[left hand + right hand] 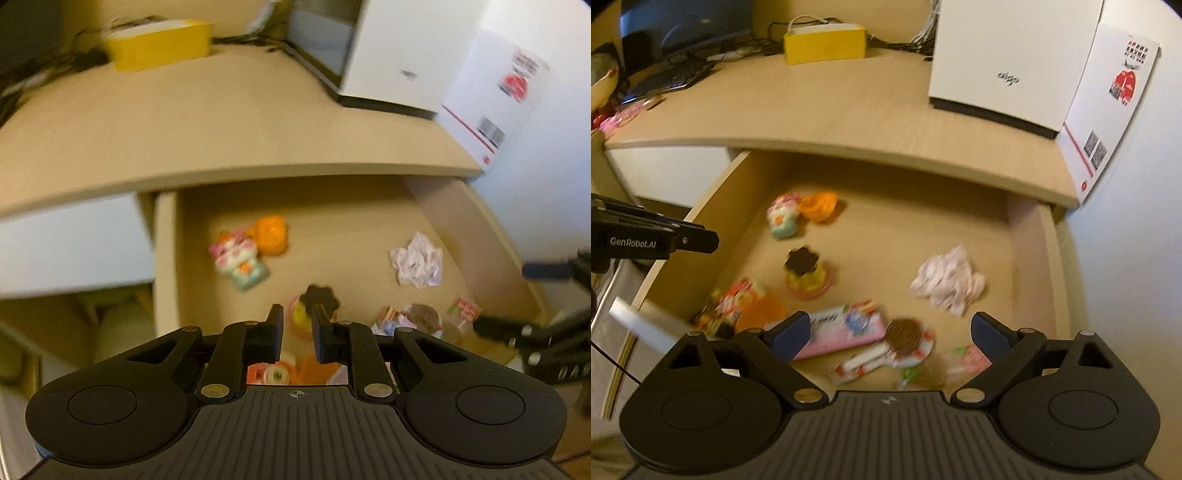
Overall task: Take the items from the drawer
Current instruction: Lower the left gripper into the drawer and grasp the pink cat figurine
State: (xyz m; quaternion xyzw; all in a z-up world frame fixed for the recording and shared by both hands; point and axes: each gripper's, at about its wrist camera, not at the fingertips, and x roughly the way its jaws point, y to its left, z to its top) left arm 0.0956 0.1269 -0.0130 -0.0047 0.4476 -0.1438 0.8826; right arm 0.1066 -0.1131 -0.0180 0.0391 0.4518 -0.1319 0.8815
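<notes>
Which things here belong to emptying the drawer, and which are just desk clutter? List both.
For the job: drawer, cat figurine, orange toy, flower-topped yellow toy, crumpled white paper, pink packet, hairbrush.

Lying about: yellow box, white aigo box, laptop.

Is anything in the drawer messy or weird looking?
Yes. The crumpled white tissue lies alone on the right side of the drawer, looking like rubbish among toys. The pink packet and the other small toys near the front lie jumbled and overlapping. Nothing looks spilled or broken.
</notes>
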